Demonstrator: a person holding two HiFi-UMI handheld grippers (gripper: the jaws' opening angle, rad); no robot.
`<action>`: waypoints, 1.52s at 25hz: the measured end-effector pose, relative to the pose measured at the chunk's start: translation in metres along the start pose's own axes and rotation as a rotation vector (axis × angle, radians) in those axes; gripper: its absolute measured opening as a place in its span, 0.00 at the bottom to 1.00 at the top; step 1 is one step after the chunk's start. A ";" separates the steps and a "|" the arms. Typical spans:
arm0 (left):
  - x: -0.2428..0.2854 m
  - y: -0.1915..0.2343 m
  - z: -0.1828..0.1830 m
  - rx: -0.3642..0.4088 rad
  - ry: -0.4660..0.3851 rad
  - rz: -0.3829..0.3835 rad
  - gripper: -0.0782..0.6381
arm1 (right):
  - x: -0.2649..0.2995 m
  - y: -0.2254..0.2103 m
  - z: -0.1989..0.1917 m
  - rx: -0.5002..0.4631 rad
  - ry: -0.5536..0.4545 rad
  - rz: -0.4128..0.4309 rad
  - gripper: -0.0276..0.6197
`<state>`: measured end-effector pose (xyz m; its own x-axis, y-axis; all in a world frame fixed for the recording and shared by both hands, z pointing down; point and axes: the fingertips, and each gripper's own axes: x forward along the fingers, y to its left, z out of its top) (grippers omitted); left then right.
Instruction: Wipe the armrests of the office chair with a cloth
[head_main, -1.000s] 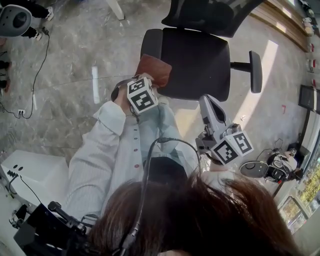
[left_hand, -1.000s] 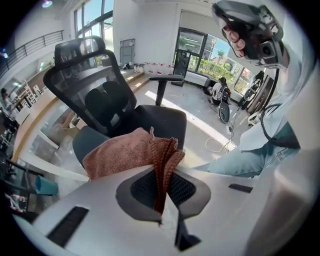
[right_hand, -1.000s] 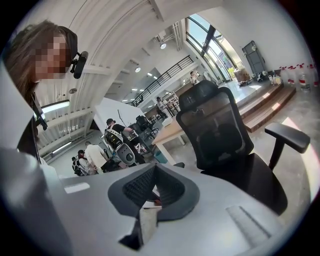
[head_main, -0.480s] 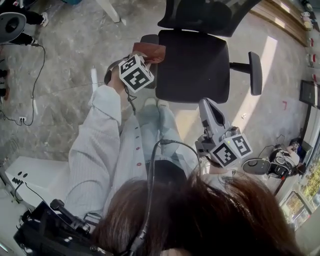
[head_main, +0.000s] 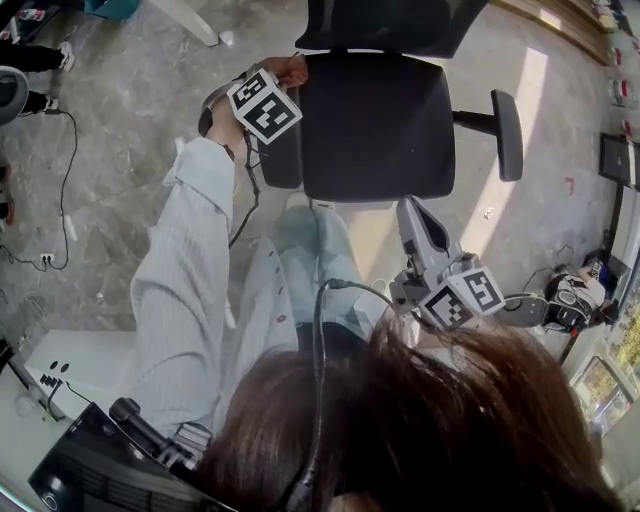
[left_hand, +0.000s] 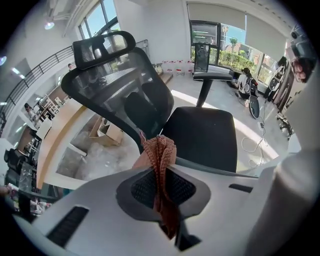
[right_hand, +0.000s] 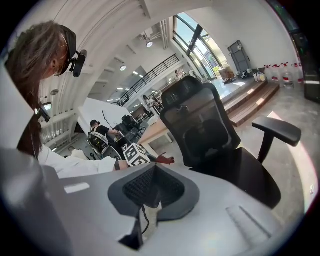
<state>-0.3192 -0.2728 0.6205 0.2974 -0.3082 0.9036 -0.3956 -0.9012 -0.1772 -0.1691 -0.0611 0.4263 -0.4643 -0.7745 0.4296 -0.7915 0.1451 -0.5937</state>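
Head view, top-down: 1 black office chair (head_main: 375, 120) w/ 2 armrests, left-side armrest (head_main: 280, 160) and right-side armrest (head_main: 508, 135), on a grey stone-look floor (head_main: 120, 150). Print: 2 cubes in all, left marker cube (head_main: 262, 105) and right marker cube (head_main: 465, 298), both w/ black-and-white block patterns.

Left gripper (left_hand: 161, 170): jaws closed tight on 1 rust-red cloth (left_hand: 159, 147), pinched betw. the dark ribbed pads (left_hand: 142, 187), w/ a bunched fold sticking out past the tips. The cloth sits at the rear end of the left-side armrest, by the mesh backrest (left_hand: 115, 85); contact w/ the armrest can't be made out.

Right gripper (right_hand: 154, 169): jaws together, nothing held, well apart from the chair, low at the person's right side, tips toward the seat.

Count: 2 grippers, 1 cloth, 1 chair.
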 end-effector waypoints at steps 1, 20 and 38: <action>0.001 -0.003 0.001 0.006 0.005 -0.004 0.14 | -0.001 0.000 0.000 0.002 -0.001 0.000 0.05; -0.060 -0.137 -0.039 -0.079 0.061 -0.196 0.14 | -0.033 0.035 -0.011 -0.022 -0.024 0.089 0.05; -0.114 -0.224 -0.075 -0.260 -0.039 -0.247 0.14 | -0.056 0.073 -0.012 -0.042 -0.077 0.136 0.05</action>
<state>-0.3290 -0.0127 0.5865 0.4429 -0.1068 0.8902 -0.5135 -0.8441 0.1543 -0.2055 -0.0001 0.3668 -0.5379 -0.7905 0.2929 -0.7401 0.2765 -0.6130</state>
